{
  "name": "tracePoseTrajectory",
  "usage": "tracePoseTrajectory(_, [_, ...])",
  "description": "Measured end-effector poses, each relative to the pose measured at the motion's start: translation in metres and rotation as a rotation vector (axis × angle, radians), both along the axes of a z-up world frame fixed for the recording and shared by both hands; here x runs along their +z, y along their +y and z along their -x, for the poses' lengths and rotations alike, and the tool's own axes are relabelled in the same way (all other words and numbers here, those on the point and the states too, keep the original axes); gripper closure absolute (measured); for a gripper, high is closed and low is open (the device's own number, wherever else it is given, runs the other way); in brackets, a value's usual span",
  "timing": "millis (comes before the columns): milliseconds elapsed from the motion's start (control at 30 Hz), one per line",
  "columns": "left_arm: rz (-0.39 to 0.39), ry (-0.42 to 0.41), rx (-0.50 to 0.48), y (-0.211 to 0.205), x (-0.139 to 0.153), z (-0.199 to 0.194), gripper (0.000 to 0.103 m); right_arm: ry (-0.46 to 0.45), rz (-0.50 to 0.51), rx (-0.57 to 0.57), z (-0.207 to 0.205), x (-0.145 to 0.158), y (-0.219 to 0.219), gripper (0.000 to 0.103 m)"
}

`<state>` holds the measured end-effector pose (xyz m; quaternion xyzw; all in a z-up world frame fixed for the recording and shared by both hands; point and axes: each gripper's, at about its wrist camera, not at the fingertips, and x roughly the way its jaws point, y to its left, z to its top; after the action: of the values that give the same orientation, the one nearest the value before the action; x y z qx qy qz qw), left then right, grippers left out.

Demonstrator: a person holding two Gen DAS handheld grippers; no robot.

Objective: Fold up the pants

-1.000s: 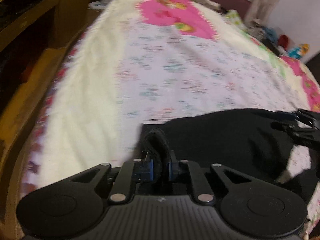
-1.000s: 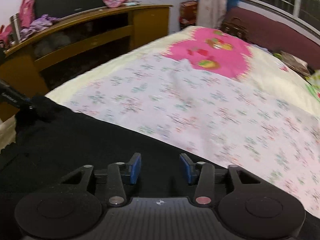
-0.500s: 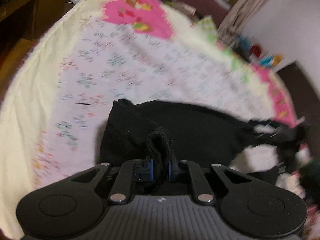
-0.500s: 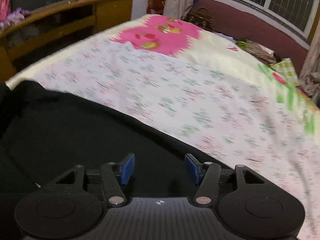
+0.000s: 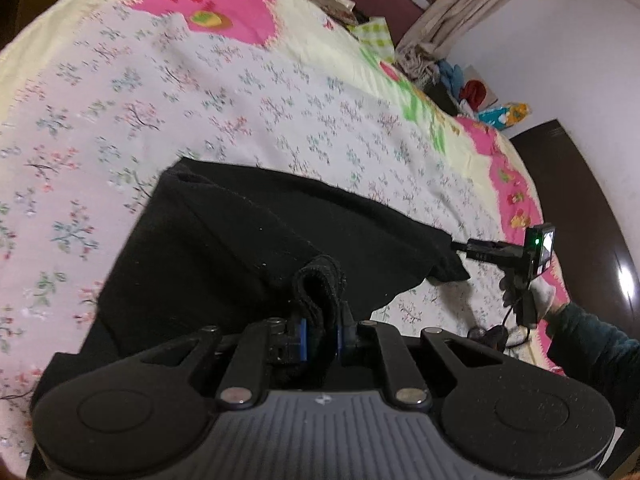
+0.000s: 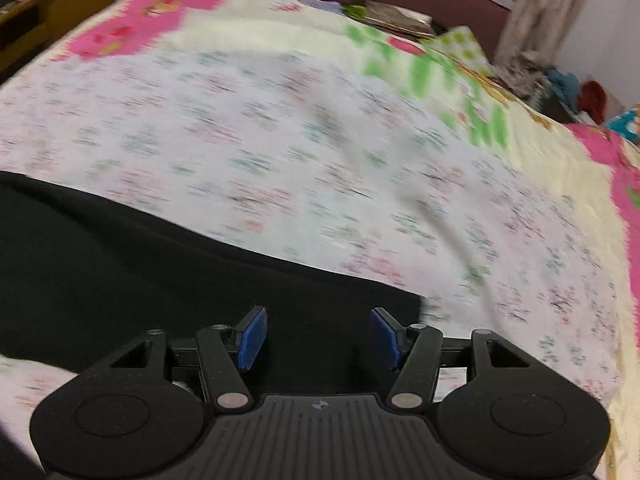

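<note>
You are looking at wide open floral bed (image 5: 240, 92) lying beyond the black pants (image 5: 248, 240), with nothing standing on it there. Clutter (image 5: 472, 88) is piling at the far right corner, and a wooden cabinet (image 6: 52, 4) is flanking the bed's left side.

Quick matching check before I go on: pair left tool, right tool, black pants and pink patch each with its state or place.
1 left tool
2 right tool
3 black pants
4 pink patch

a far end of the bedspread
b open, nothing gripped
c spread on the floral sheet
d shut on a bunched fold

Pairs: 1-d, 2-b, 3-c, 4-a
</note>
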<state>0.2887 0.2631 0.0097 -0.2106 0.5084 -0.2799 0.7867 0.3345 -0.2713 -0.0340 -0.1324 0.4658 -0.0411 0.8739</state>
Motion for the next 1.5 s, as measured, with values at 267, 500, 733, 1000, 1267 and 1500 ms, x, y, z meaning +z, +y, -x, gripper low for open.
tracePoseTrajectory(267, [-0.05,0.066,-0.016,-0.032,-0.028,-0.015,0.082,0.006,-0.117,-0.129,-0.028,-0.027,-0.073,0.055])
tracePoseTrajectory(500, [-0.063,0.101,-0.01,-0.037,-0.046,-0.023,0.082,0.038,-0.247,-0.147,-0.05,-0.05,-0.089,0.054])
tracePoseTrajectory(733, [-0.06,0.112,0.004,-0.034,-0.05,-0.027,0.082,0.087,-0.298,-0.101,-0.047,-0.048,-0.085,0.06])
tracePoseTrajectory(1000, [-0.067,0.093,0.073,-0.02,-0.053,-0.028,0.082,0.096,-0.379,-0.186,-0.052,-0.046,-0.088,0.103])
tracePoseTrajectory(1267, [0.002,-0.013,0.102,0.002,-0.017,-0.019,0.082,-0.031,-0.47,-0.184,-0.024,0.005,-0.076,0.103])
tracePoseTrajectory(1500, [0.037,-0.117,0.17,0.031,0.033,0.017,0.082,-0.123,-0.504,-0.173,0.013,0.061,-0.074,0.103])
